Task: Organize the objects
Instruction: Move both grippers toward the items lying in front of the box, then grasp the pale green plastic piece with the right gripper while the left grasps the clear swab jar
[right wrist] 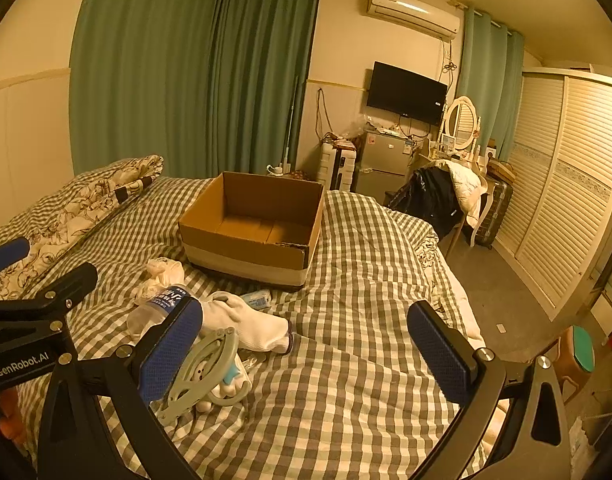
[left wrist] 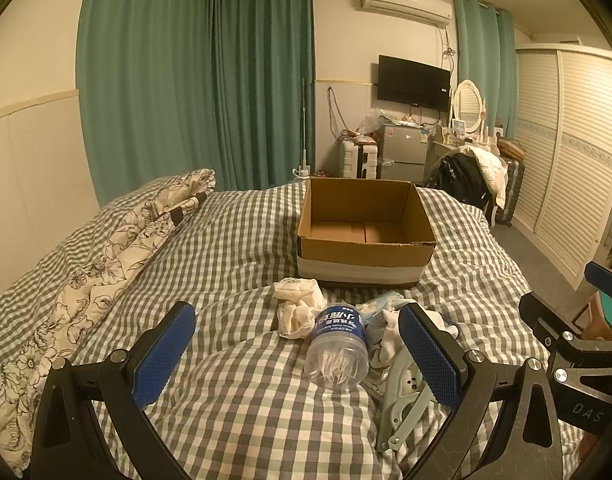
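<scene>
On a checked bedspread (left wrist: 234, 240), the cardboard box (left wrist: 364, 258) at the far end sits with nothing inside, so the tidying appears barely begun. The clutter lies near: a plastic bottle (left wrist: 338, 344), a crumpled cloth (left wrist: 296, 308), a white sock (right wrist: 250, 322) and a pale green folding hanger (right wrist: 204, 376). The left gripper (left wrist: 298, 350) and right gripper (right wrist: 306, 346) both hang wide apart, holding nothing.

Green curtains (left wrist: 194, 80) (drawn), wall television (left wrist: 414, 83), louvred wardrobe (left wrist: 566, 152)

Both wrist views sit low over the bed (left wrist: 234, 240) — facing the cardboard box (left wrist: 364, 258), which they share.
</scene>
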Tool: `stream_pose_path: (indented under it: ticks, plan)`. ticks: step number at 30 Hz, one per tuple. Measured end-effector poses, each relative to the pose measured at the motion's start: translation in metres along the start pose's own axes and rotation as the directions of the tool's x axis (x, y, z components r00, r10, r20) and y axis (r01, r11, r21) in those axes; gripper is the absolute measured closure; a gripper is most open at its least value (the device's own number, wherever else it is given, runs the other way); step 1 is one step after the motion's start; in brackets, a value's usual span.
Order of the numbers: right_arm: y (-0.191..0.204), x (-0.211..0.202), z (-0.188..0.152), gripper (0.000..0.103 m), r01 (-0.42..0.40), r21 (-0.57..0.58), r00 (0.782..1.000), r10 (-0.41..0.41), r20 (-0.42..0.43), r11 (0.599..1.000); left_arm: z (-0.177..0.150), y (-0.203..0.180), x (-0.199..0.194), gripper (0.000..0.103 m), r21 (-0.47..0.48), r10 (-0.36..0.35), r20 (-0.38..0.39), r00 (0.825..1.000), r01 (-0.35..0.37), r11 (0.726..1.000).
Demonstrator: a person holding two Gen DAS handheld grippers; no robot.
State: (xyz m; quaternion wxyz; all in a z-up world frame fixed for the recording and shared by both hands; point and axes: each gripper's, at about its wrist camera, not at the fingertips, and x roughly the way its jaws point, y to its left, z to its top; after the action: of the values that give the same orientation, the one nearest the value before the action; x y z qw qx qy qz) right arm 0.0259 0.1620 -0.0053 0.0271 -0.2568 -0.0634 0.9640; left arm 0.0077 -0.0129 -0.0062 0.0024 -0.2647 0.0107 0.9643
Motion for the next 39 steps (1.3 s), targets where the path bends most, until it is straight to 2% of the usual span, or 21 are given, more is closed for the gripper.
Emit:
stream_pose_path:
  ticks: [7,12,18,23,25,26,29,31,33,37,39]
  plan:
    - [0.005,0.006,-0.004,0.000,-0.012,-0.009,1.000,0.012,-0.022,1.000,-0.005,0.002,0.006,0.000,-0.003,0.000,-0.025,1.000,0.000,1.000]
    - [0.015,0.032,-0.016,0.003,-0.039,-0.021,0.994,0.037,-0.105,0.999,-0.013,0.005,0.020,0.000,-0.006,0.006,-0.065,0.998,-0.007,1.000]
    - [0.036,0.075,-0.037,0.011,-0.081,-0.066,0.973,0.065,-0.221,0.994,-0.025,0.012,0.040,0.000,-0.004,0.032,-0.118,0.992,-0.033,0.999]
    - [0.053,0.102,-0.045,0.017,-0.141,-0.065,0.954,0.118,-0.277,0.988,-0.032,0.019,0.056,0.000,-0.004,0.043,-0.153,0.987,-0.044,0.999]
    - [0.059,0.113,-0.049,0.024,-0.171,-0.064,0.941,0.144,-0.305,0.983,-0.034,0.021,0.060,0.000,-0.004,0.047,-0.165,0.985,-0.048,0.999]
    - [0.063,0.119,-0.051,0.032,-0.186,-0.064,0.934,0.156,-0.322,0.980,-0.036,0.023,0.063,0.000,-0.005,0.048,-0.173,0.984,-0.050,0.999]
    - [0.069,0.126,-0.056,0.045,-0.230,-0.056,0.917,0.197,-0.346,0.972,-0.039,0.024,0.071,0.000,-0.007,0.050,-0.194,0.980,-0.052,0.999]
    - [0.070,0.125,-0.056,0.050,-0.240,-0.062,0.918,0.206,-0.339,0.969,-0.041,0.024,0.077,0.000,-0.008,0.046,-0.208,0.977,-0.048,0.999]
    - [0.068,0.121,-0.054,0.064,-0.238,-0.062,0.925,0.207,-0.319,0.969,-0.043,0.022,0.080,0.000,-0.009,0.037,-0.222,0.974,-0.040,0.999]
    - [0.054,0.105,-0.046,0.074,-0.278,-0.020,0.926,0.262,-0.273,0.960,-0.046,0.017,0.086,0.000,-0.002,0.021,-0.242,0.970,-0.022,1.000]
    - [0.050,0.094,-0.039,0.082,-0.296,-0.011,0.926,0.284,-0.249,0.955,-0.047,0.015,0.090,0.000,-0.003,0.008,-0.252,0.968,-0.009,1.000]
